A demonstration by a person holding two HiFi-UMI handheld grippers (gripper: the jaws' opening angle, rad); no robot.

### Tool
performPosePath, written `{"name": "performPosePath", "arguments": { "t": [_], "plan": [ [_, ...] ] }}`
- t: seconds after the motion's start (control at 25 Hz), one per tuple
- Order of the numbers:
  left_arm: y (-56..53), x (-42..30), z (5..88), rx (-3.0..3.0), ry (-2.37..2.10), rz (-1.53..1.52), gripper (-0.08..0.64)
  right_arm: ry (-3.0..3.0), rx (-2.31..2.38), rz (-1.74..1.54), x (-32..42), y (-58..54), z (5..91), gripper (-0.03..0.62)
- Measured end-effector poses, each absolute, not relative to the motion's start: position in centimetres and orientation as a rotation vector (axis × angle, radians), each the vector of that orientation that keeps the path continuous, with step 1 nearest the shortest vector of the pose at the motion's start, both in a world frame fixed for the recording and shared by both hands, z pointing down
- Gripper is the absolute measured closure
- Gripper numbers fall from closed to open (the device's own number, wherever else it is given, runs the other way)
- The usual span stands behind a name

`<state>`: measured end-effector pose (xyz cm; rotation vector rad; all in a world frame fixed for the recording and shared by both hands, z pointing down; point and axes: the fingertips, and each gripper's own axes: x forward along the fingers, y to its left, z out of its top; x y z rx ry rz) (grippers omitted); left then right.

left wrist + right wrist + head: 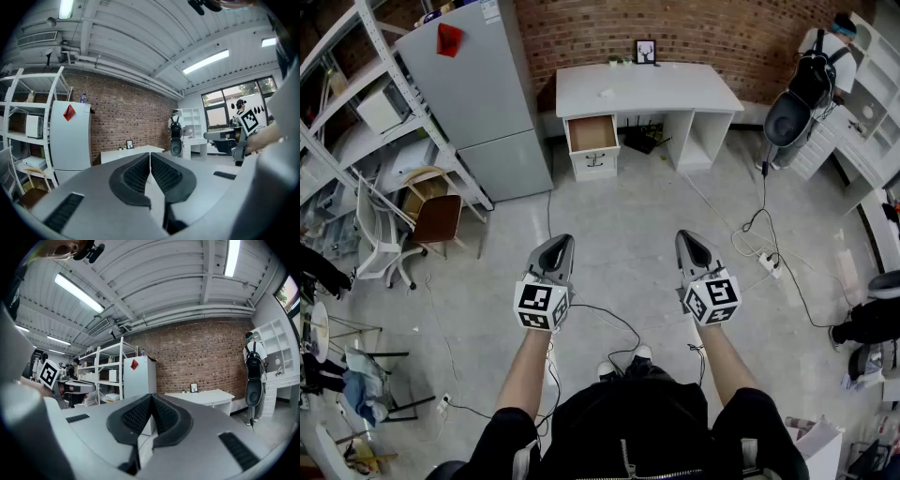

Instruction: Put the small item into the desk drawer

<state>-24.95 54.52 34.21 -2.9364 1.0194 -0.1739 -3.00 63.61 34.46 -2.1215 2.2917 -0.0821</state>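
Drawer (pixel 592 133) open, head view only; L gripper (pixel 150 156), R gripper (pixel 151 397) jaws together.

The desk (pixel 647 89) stands against the brick wall (pixel 722 28) at the far edge of the floor (pixel 619 216). Its drawer (pixel 592 133) projects forward at the desk's left end. A picture frame (pixel 646 52) stands at the rear edge of the desk top, near the middle. A small item (pixel 606 93) lies on the top, left of centre, above the drawer. The fridge (pixel 473 89) stands just left of the desk, and a shelving rack (pixel 356 122) stands left of the fridge. A chair (pixel 439 217) stands before the rack. A power strip (pixel 769 263) lies on the floor, forward and right of the desk. A person (pixel 814 75) stands right of the desk, beside a shelf unit (pixel 862 122).
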Motion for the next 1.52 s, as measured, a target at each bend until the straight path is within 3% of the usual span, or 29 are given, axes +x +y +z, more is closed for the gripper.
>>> {"name": "performPosePath", "arguments": {
  "t": [1.08,1.52],
  "plan": [
    [52.4,-14.5,35.8,-2.938,1.118,-0.200,0.538,2.382,-2.035,-0.062,7.5,60.2,36.8,0.584],
    [43.7,-10.4,37.7,-2.970,1.108,-0.216,0.538,2.392,-2.044,-0.106,9.9,52.0,38.0,0.586]
  ]
}}
